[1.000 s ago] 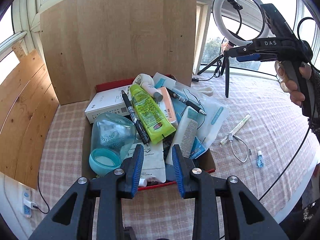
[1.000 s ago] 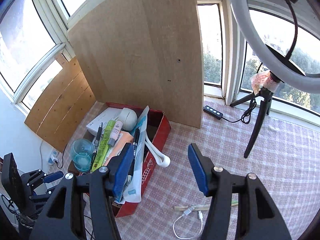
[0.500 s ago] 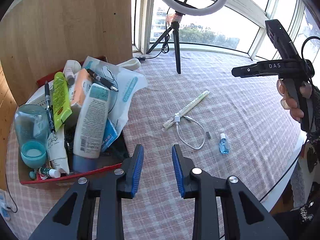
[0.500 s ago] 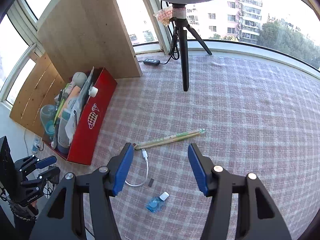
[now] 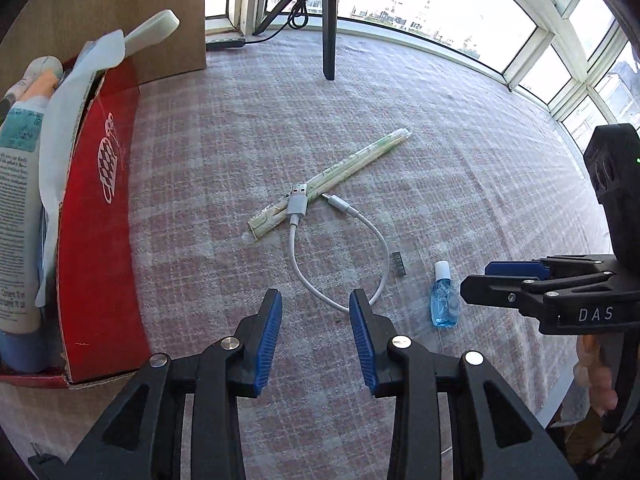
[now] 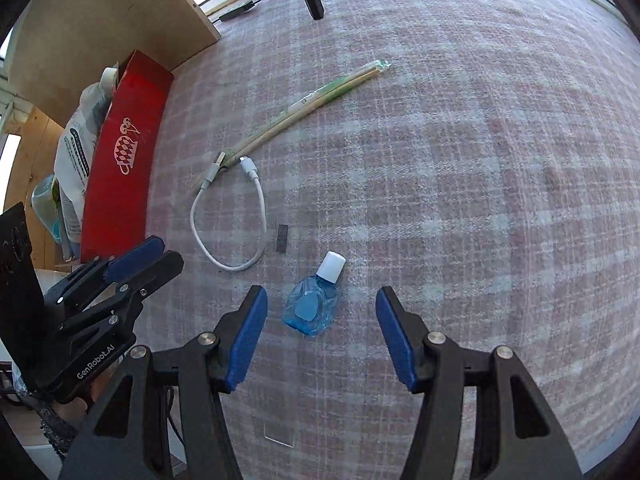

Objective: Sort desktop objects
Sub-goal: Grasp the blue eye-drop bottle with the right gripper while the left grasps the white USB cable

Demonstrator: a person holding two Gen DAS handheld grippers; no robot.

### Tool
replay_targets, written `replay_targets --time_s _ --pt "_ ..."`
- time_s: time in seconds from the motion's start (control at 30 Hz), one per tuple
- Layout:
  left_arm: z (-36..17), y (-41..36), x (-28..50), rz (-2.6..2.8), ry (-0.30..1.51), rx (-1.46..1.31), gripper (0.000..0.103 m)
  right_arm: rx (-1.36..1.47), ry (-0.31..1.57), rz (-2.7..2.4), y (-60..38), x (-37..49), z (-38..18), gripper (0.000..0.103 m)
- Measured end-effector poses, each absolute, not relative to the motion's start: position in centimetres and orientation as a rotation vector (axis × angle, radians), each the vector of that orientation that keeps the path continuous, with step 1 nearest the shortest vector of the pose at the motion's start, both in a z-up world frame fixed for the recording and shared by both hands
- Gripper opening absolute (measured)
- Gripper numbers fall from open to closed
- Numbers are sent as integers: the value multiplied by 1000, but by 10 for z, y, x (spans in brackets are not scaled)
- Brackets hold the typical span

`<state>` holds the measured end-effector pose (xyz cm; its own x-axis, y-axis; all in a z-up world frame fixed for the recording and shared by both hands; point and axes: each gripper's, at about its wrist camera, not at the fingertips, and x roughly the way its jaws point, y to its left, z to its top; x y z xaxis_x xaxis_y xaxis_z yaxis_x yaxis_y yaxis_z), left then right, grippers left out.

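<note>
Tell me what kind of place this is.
Probably a sunny enclosed balcony or window-side room in a flat, set up for recording. Curved windows look out on buildings, a checked cloth covers the surface, and a tripod leg stands by a red box of toiletries.

A pink-and-white checked cloth (image 6: pixel 460 160) carries a white cable (image 6: pixel 230 220), clear blue bottle (image 6: pixel 310 308), and red box (image 6: pixel 120 160).

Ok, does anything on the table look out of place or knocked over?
Yes. The blue bottle lies on its side on the cloth, and the cable's plug rests across the chopsticks. Nothing looks spilled or broken.
</note>
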<state>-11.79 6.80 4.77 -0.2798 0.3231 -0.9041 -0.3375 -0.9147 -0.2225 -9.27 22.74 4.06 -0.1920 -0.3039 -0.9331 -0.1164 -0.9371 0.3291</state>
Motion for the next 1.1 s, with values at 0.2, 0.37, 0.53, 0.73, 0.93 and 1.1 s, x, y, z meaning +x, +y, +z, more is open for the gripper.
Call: replay_targets --time_s 0.2,0.37,0.53,0.73,0.93,1.1 --pt "30 73 -130 2197 20 -1628 34 1952 -534 -2312 222 -89 34 56" --pt "22 75 -138 2172 22 -1643 34 1987 -548 -2329 220 -87 27 56" --pt "22 82 -139 2160 48 -1616 34 2016 -557 -2324 211 -86 19 56" --pt "19 83 -140 2156 42 -1599 24 2013 -571 -2349 208 -81 17 53" --pt "19 75 -140 2143 -7 -1590 7 2001 -650 -2334 219 -73 15 32" --pt "27 72 -137 2149 -9 -1570 4 1974 -698 -2335 225 -66 17 32"
